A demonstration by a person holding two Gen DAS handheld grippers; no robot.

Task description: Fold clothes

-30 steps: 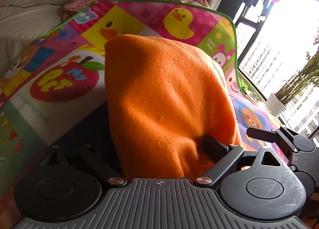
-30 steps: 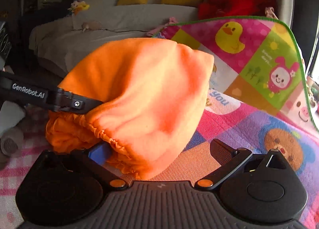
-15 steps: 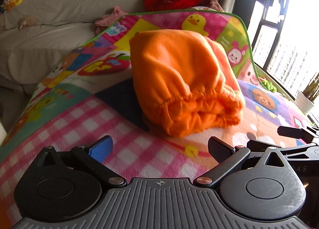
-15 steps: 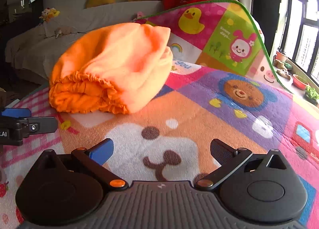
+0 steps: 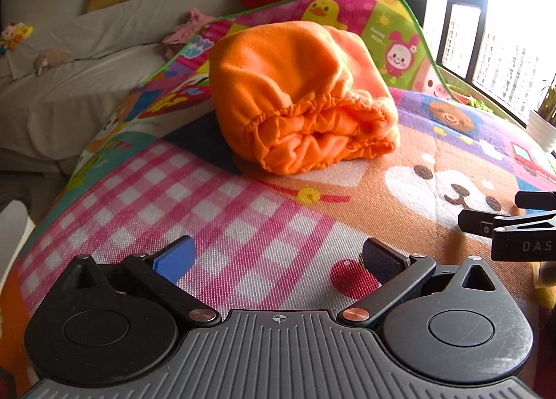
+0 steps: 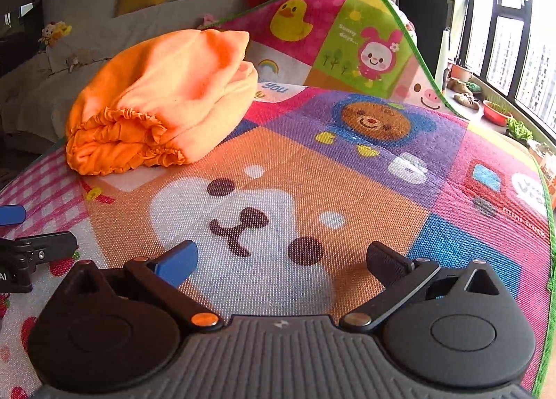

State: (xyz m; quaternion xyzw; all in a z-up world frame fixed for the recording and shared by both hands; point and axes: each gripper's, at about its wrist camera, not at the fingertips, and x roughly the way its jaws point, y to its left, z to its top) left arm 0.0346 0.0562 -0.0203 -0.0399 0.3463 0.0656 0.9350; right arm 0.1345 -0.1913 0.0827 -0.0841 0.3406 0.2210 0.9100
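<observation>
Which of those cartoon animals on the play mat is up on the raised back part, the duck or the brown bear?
The yellow duck. It sits on the mat's upturned far section, while the brown bear lies on the flat part.

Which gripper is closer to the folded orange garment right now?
Left, narrowly. The left gripper sits open, facing the orange garment almost head-on across the play mat. The right gripper, also open, sits off to the garment's right, clear of it.

At three o'clock, your right gripper (image 5: 521,221) runs off the left wrist view's edge, its lettering cut short.
</observation>
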